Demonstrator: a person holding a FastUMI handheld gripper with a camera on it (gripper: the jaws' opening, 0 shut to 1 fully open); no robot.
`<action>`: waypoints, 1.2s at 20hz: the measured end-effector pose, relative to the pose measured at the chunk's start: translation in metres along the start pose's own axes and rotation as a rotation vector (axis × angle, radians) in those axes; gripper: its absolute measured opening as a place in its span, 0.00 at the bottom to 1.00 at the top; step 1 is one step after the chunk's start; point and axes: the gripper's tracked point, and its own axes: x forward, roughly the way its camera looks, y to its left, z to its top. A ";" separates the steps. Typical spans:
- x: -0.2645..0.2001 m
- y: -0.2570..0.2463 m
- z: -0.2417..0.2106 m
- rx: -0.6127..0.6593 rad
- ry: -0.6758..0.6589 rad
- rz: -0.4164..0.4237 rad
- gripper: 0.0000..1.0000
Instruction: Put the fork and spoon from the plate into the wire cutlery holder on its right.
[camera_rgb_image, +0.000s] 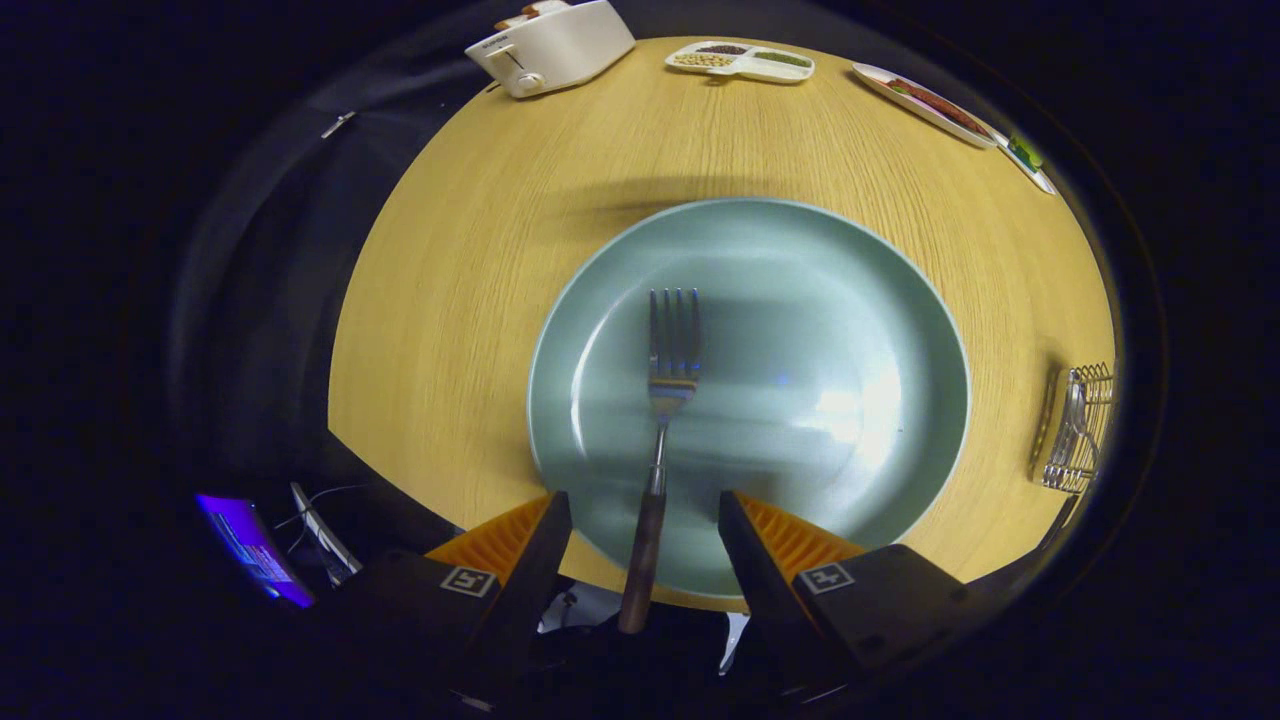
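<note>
Claw (645, 520) open, fingers straddling the fork (660, 440) handle on the plate (880, 300) — the thin handle may slip or tilt on closing. Wire cutlery holder (1078, 425) sits right, apparently holding the spoon already.

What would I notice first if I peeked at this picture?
A big pale green plate on the round wooden table, with a fork lying on it, handle toward you. The open tongs hover either side of that handle. To the plate's right sits a wire cutlery holder, with what may be a spoon already inside.
</note>
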 end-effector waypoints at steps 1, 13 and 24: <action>-0.002 0.003 0.003 0.019 -0.007 0.014 0.90; 0.007 -0.018 -0.006 0.096 0.009 -0.027 0.61; 0.004 -0.031 -0.009 -0.038 0.018 0.040 0.08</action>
